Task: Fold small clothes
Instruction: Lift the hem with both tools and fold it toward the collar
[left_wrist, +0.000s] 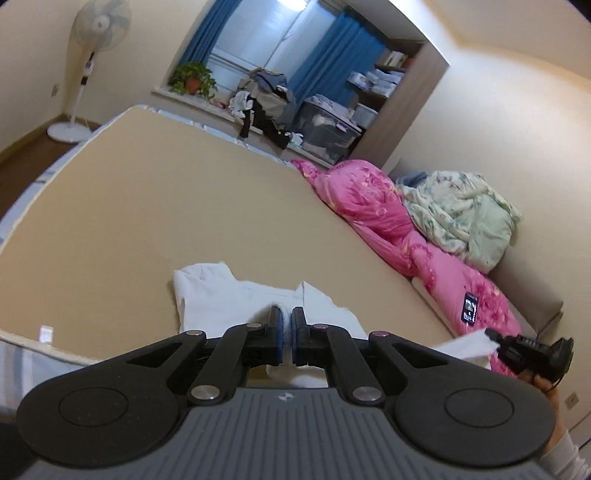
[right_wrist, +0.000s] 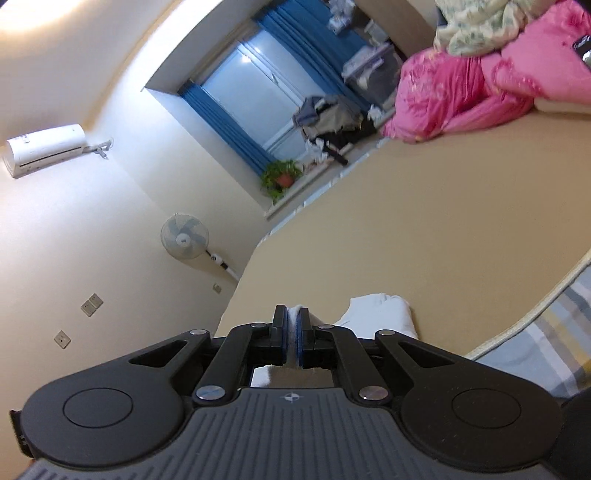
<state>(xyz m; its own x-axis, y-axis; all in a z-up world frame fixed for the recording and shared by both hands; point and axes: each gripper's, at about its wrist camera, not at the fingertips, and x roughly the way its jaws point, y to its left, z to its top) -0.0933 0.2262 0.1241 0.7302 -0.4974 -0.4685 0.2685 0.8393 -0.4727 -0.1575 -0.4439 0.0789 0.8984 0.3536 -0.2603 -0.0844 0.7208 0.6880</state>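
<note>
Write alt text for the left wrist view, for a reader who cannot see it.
The left gripper, fingers shut on a white garment, holds its near edge above a tan bed. At the right edge the right gripper pinches another part of the same cloth. Pink bedding and a green quilt lie along the wall.

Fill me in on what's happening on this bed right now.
A person is folding a white garment on a bare beige mattress, with a two-finger gripper in each hand. The left gripper and the right gripper are both shut on white cloth, each pinching a part of it between its fingers. A pink quilt lies bunched along the mattress's far side.
</note>
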